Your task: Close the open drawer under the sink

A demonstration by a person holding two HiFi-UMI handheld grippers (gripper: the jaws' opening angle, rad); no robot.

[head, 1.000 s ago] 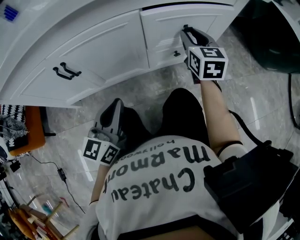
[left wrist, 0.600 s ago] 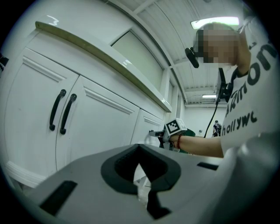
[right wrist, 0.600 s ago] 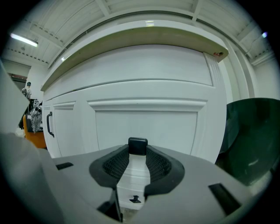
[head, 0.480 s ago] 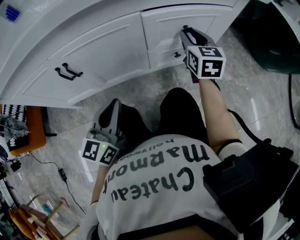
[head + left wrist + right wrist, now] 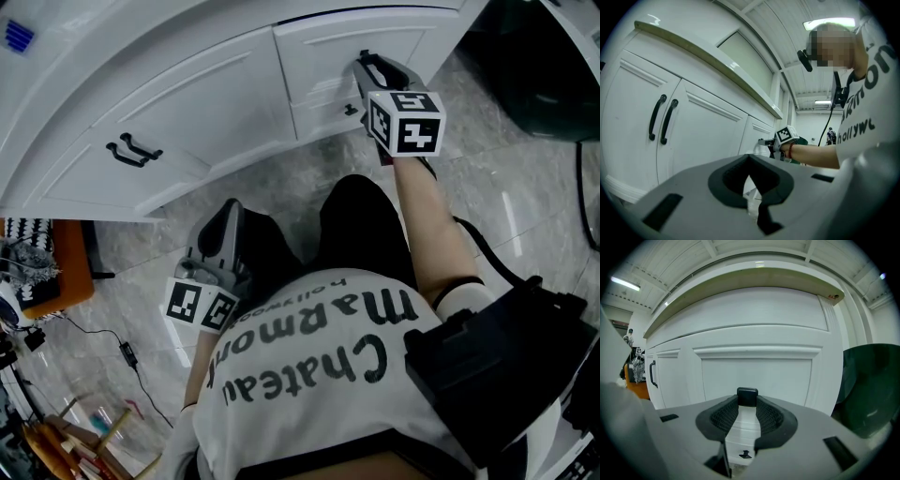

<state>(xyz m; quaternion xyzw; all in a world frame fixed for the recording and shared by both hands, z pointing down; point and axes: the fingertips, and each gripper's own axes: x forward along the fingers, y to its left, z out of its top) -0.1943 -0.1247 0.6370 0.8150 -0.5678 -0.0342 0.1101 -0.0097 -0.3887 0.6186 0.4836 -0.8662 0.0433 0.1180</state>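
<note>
The white cabinet (image 5: 216,103) fills the top of the head view. At its right end, a low drawer front (image 5: 323,117) with a small black knob (image 5: 352,110) sits under a framed panel (image 5: 352,42). My right gripper (image 5: 364,64) points at this front, just above and right of the knob, jaws open and empty. In the right gripper view the drawer front (image 5: 740,432) and knob (image 5: 746,454) show between the open jaws of the right gripper (image 5: 746,416). My left gripper (image 5: 231,212) hangs low by the person's knee, shut and empty, and its own view shows the left gripper (image 5: 751,185) pointing along the cabinet.
A pair of black door handles (image 5: 131,148) sits on the left doors. A dark green bin (image 5: 553,84) stands right of the cabinet. An orange stool (image 5: 66,262) and a cable (image 5: 122,349) lie on the marble floor at left. A black bag (image 5: 497,375) hangs at the person's side.
</note>
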